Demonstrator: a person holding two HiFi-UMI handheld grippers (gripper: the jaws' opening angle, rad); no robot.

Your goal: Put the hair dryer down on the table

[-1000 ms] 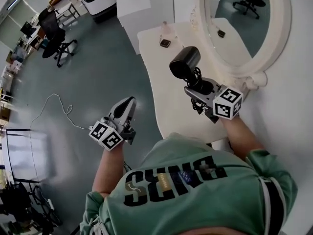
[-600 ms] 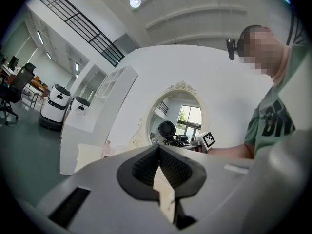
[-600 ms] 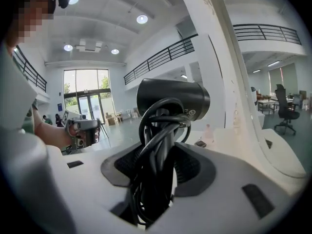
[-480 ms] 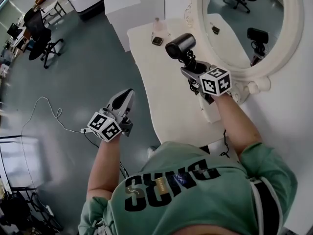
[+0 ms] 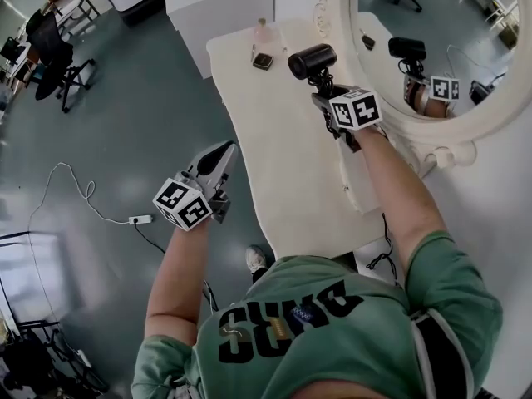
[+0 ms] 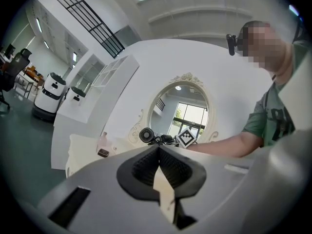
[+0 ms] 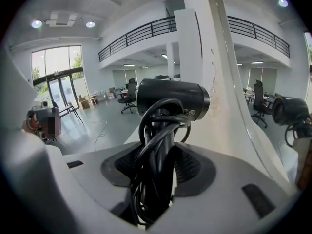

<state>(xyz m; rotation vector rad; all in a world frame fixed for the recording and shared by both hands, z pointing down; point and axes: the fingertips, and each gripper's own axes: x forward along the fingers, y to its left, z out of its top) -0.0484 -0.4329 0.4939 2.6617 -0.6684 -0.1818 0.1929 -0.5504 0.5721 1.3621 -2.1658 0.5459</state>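
Note:
A black hair dryer (image 5: 312,60) with its cable coiled round the handle is held upright over the far part of the white dressing table (image 5: 274,165). My right gripper (image 5: 326,90) is shut on the handle and cable. In the right gripper view the hair dryer (image 7: 173,99) rises from between the jaws of my right gripper (image 7: 163,162), barrel lying crosswise above them. My left gripper (image 5: 223,155) hangs over the floor left of the table, shut and empty; in its own view my left gripper (image 6: 158,165) has its pads together.
A big oval mirror (image 5: 432,32) stands along the table's right side and reflects the dryer and gripper. A small bottle (image 5: 263,43) stands near the table's far end. White cabinets stand behind. Office chairs (image 5: 50,52) and a floor cable (image 5: 83,198) lie left.
My right gripper has carried the hair dryer farther along the table, closer to the mirror and the bottle. The left gripper has stayed about where it was.

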